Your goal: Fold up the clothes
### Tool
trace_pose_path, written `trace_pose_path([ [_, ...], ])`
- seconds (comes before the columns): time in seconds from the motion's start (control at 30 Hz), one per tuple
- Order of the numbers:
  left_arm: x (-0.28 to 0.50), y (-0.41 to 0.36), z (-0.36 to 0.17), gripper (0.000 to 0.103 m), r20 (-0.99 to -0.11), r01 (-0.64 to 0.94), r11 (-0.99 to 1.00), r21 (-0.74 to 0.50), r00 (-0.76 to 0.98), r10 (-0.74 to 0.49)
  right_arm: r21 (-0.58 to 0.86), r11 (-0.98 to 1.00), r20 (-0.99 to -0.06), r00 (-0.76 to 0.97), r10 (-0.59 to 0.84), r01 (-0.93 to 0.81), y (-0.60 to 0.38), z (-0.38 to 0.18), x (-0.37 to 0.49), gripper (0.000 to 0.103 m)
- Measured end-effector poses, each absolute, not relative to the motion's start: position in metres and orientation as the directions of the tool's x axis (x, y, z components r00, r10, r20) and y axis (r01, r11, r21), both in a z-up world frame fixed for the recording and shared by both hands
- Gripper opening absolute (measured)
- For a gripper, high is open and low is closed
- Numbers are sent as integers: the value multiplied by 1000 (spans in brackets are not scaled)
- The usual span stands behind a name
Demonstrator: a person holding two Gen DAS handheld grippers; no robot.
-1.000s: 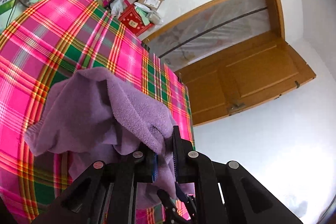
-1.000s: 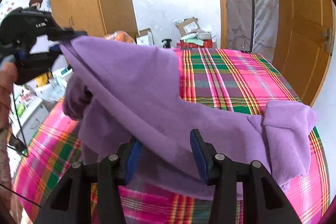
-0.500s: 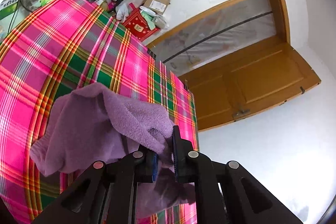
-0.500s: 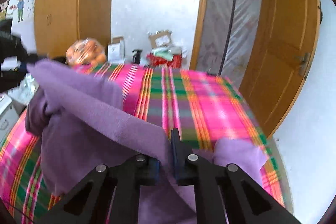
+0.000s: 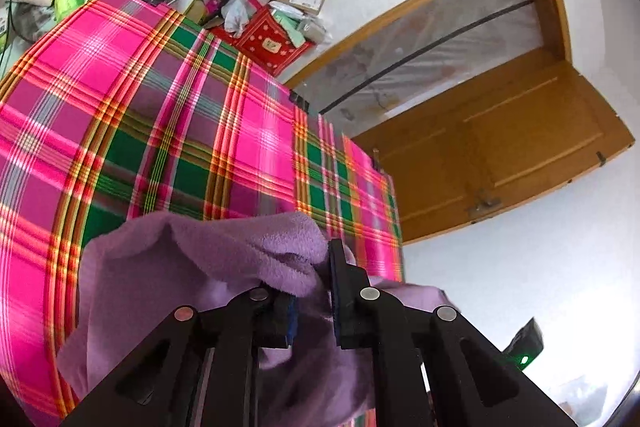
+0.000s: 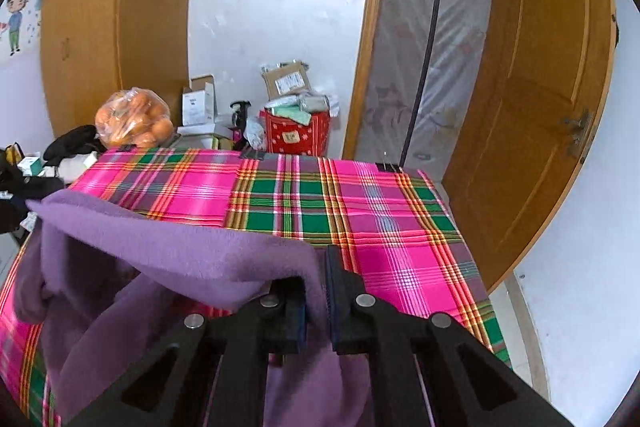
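Both the left gripper (image 5: 312, 291) and right gripper (image 6: 316, 291) are pinching the purple cloth (image 6: 172, 251), holding it up. No fold is showing yet, so I think the folding is only starting.

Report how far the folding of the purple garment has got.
Done: both grips are made. The left gripper and right gripper are each shut on an edge of the purple garment. In hand: the garment hangs stretched between them above the plaid cloth, partly bunched. Left: no neat fold shows yet; it must be laid flat and folded.
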State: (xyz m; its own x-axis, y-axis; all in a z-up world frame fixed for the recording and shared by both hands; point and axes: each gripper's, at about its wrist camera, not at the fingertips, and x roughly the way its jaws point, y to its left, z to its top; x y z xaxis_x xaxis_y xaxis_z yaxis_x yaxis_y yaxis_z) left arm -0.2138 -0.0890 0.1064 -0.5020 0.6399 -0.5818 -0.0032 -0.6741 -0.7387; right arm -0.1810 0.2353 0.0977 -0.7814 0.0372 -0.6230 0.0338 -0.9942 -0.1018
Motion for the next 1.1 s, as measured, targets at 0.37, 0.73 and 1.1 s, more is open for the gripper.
trace_pose_path([
  [0.37,-260,-74,82,21,-631,-43,-699,-714,-392,669,-110,-994,-691,-717,96,-27,250,77,-250,8],
  [0.73,-252,-112,87,23,-609,-29,-677,-735,-412,678,-142,-980,-780,-594,198,-140,274,49,-279,10],
  [1.1,-184,-180,89,33,-629,12,-709,-705,-474,616,-165,-983,-725,-665,179,-85,255,85,-209,16],
])
